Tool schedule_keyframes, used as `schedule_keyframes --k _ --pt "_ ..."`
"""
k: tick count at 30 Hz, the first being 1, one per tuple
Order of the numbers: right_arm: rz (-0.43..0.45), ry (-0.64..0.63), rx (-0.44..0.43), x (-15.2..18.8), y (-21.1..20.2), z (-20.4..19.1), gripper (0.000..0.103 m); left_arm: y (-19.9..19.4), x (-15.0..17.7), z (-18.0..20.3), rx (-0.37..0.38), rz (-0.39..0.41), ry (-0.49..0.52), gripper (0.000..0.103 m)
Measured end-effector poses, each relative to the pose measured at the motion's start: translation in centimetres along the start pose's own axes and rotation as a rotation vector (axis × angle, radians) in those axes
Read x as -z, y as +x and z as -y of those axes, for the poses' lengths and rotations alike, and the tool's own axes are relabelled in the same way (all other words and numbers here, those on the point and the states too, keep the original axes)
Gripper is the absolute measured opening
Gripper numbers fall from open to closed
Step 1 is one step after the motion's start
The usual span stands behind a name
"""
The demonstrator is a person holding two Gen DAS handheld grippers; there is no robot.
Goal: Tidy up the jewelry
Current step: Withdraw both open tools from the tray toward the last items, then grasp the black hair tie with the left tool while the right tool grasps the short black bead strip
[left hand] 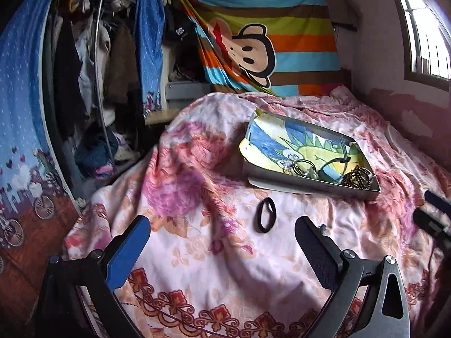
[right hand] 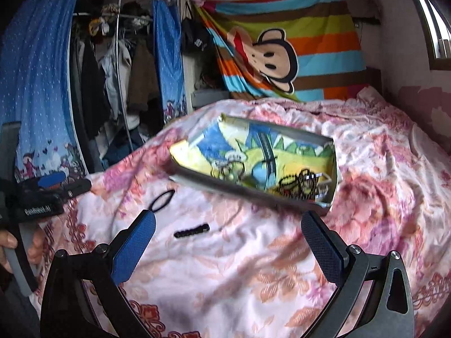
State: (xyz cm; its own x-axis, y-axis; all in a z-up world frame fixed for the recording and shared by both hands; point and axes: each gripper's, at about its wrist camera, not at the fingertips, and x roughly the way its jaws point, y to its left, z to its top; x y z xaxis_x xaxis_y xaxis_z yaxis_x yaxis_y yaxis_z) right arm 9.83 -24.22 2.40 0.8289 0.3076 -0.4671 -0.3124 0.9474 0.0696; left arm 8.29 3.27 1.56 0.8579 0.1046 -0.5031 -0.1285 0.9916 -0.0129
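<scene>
A shallow grey box [left hand: 310, 187] lined with a cartoon picture lies on the floral bedspread and holds hair ties and dark bead bracelets [left hand: 356, 177]. A black hair tie [left hand: 266, 214] lies on the bedspread just in front of the box. My left gripper [left hand: 222, 232] is open and empty, just short of the tie. In the right wrist view the box [right hand: 239, 186] lies ahead, the hair tie [right hand: 162, 197] is at left and a black beaded strip [right hand: 191, 231] lies between the open, empty fingers of my right gripper [right hand: 228, 229].
The pink floral bedspread [left hand: 214, 253] covers the bed. A striped monkey blanket [left hand: 270, 45] hangs behind it. An open wardrobe with hanging clothes [left hand: 84, 70] stands at the left. A window [left hand: 428, 28] is at the right. The left gripper's body [right hand: 42, 197] shows at left.
</scene>
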Motion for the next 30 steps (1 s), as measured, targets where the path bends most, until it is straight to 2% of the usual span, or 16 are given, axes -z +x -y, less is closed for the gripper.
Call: schedule_keyframes --k 6,11,23,30 --pt "-0.051 -0.008 -0.005 0.7 1.4 -0.2 0.102 1.4 0.3 -0.4 0.006 -0.075 -0.017 0.103" --pt "-0.094 -0.016 -0.010 1.2 2.3 -0.4 0.102 2.1 0.6 -0.1 -0.011 -0.096 0.002 0.103" --pt "-0.191 -0.022 -0.024 2.0 4.3 -0.6 0.102 4.7 0.7 1.3 0.016 -0.175 0.065 0.103" --pt "-0.277 -0.018 -0.069 2.4 6.0 -0.7 0.102 7.7 -0.2 1.5 0.127 -0.241 0.066 0.103"
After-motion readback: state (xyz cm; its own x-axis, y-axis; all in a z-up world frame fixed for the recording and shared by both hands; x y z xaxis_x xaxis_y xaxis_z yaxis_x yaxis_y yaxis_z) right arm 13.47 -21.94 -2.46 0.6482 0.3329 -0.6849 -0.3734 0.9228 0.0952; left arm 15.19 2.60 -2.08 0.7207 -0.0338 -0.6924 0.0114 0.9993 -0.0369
